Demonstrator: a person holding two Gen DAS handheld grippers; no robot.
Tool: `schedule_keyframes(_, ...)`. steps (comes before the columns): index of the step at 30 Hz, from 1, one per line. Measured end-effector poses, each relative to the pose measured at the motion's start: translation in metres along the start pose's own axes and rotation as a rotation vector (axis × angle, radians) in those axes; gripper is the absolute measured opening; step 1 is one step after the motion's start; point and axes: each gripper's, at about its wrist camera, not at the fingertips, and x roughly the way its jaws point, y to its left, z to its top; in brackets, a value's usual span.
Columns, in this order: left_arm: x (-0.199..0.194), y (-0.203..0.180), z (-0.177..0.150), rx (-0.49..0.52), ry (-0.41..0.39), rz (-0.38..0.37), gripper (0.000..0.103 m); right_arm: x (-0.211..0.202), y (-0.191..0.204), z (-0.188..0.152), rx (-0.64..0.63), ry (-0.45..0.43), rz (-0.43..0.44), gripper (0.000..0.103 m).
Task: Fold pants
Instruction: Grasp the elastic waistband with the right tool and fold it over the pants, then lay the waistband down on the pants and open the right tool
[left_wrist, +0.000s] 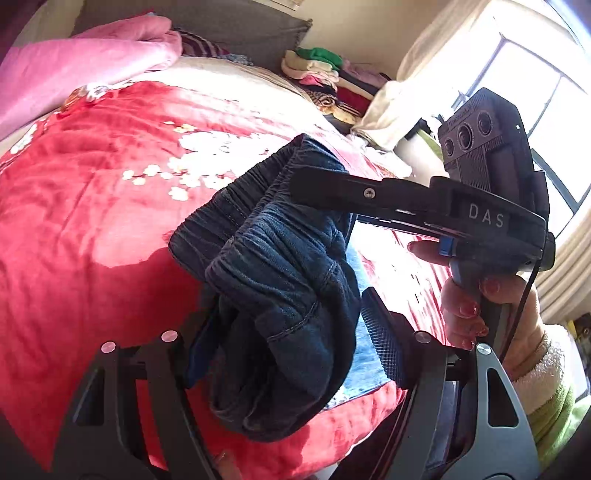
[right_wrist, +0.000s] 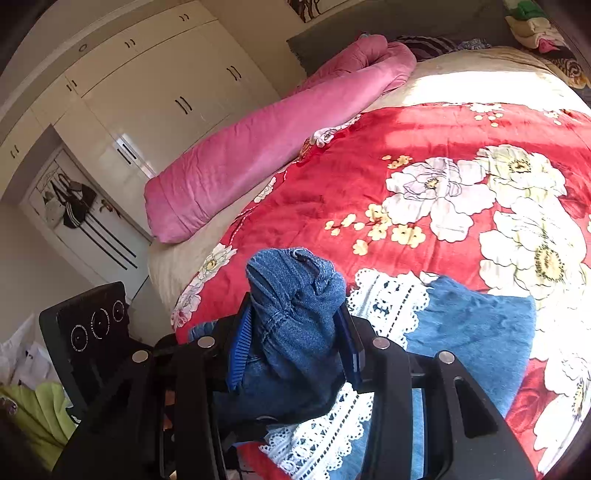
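The pants are dark blue denim (left_wrist: 280, 280) with an elastic waistband, bunched and lifted above the red floral bed cover. My left gripper (left_wrist: 291, 332) is shut on a thick bunch of the denim. My right gripper (right_wrist: 295, 332) is shut on another bunch of the pants (right_wrist: 295, 295). The right gripper also shows in the left wrist view (left_wrist: 325, 184), gripping the waistband from the right, close above my left gripper. A lighter blue pant leg with white lace trim (right_wrist: 476, 325) lies flat on the bed below the right gripper.
A red floral blanket (right_wrist: 424, 140) covers the bed. A rolled pink quilt (right_wrist: 266, 147) lies along its far left side. A pile of folded clothes (left_wrist: 328, 77) sits at the head of the bed. White wardrobes (right_wrist: 155, 96) stand to the left. A window (left_wrist: 535, 92) is at right.
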Motion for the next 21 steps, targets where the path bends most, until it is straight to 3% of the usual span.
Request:
schedule_keyframes(6,0.016,-0.021,-0.008,0.022,0.038,-0.018,0.072,-0.020,-0.037,-0.020,0.088,-0.025,-0.015,0.046)
schedule_keyframes(14,0.026,-0.041,-0.037,0.078,0.111,-0.060,0.075,-0.060,-0.063,-0.049,0.187,-0.120,-0.055,0.067)
schedule_keyframes(17,0.028,-0.049,-0.051,0.121,0.138,-0.055,0.075,-0.061,-0.058,-0.058,0.178,-0.110,-0.074,0.075)
schedule_keyframes(21,0.032,-0.056,-0.066,0.166,0.166,-0.045,0.075,-0.046,-0.050,-0.067,0.134,-0.045,-0.161,0.077)
